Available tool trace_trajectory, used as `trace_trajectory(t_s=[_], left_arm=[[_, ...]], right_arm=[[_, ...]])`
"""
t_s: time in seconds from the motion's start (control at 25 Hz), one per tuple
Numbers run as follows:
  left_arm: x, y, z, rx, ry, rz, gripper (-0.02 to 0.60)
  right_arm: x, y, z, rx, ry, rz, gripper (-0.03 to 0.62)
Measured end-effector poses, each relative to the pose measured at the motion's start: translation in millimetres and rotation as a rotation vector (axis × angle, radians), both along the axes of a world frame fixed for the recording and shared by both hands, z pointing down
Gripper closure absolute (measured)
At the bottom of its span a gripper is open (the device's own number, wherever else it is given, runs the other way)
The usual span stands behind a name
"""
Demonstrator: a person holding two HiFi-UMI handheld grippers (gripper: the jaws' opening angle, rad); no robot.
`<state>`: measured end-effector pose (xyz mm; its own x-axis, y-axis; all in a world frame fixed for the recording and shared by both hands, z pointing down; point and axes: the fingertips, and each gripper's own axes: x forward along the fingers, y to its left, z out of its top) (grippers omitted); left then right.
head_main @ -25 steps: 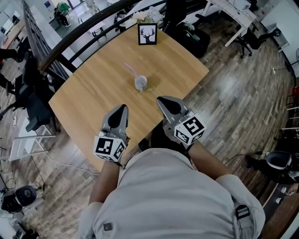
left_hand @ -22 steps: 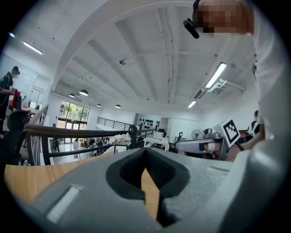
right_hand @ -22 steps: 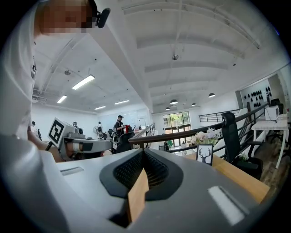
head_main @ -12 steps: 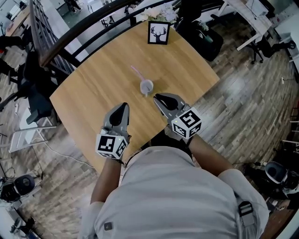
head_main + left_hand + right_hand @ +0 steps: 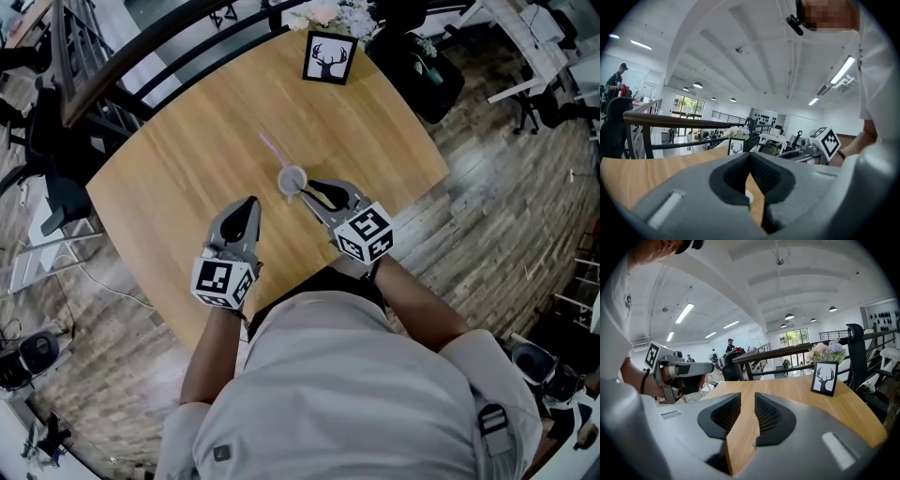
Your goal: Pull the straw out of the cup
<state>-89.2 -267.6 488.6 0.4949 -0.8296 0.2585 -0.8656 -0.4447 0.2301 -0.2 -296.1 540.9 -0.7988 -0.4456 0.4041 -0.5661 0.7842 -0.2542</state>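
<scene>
Tabletop [image 5: 187,159] cup [image 5: 292,179] and straw [image 5: 272,148] stand outside right gripper's [image 5: 307,187] opening fingers [image 5: 330,184].

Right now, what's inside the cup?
A pink straw sticks out of the cup, leaning up-left in the head view. Its bottom end is hidden inside, and I can't tell if there's any drink.

Brightly, evenly lit from strip lights [image 5: 685,312] above the table [image 5: 187,169] — only faint soft shadows on it, heavy fisheye bending, black corners, blurred near foreground.
</scene>
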Motion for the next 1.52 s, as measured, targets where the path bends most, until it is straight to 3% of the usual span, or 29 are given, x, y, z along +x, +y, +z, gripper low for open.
trace_trajectory(t_s=[0.52,0.96,1.32,1.52], left_arm=[[-11.6,-58.8,59.6,-0.1,0.041,-0.078,0.577],[-4.7,-68.2,102.4,-0.21,0.053,-0.067,0.577],[-11.5,-65.4,109.3,-0.237,0.029,-0.071,0.577],[-16.5,-60.6,113.0,-0.246,0.032,-0.09,0.577]], right_arm=[[-26.8,-58.5,83.2,-0.101,0.106,-0.115,0.477],[-46.6,-82.8,144.5,-0.185,0.148,-0.16,0.474],[-58.3,-79.8,174.4,-0.204,0.184,-0.22,0.474],[-57.1,-78.7,178.3,-0.194,0.192,-0.224,0.535]])
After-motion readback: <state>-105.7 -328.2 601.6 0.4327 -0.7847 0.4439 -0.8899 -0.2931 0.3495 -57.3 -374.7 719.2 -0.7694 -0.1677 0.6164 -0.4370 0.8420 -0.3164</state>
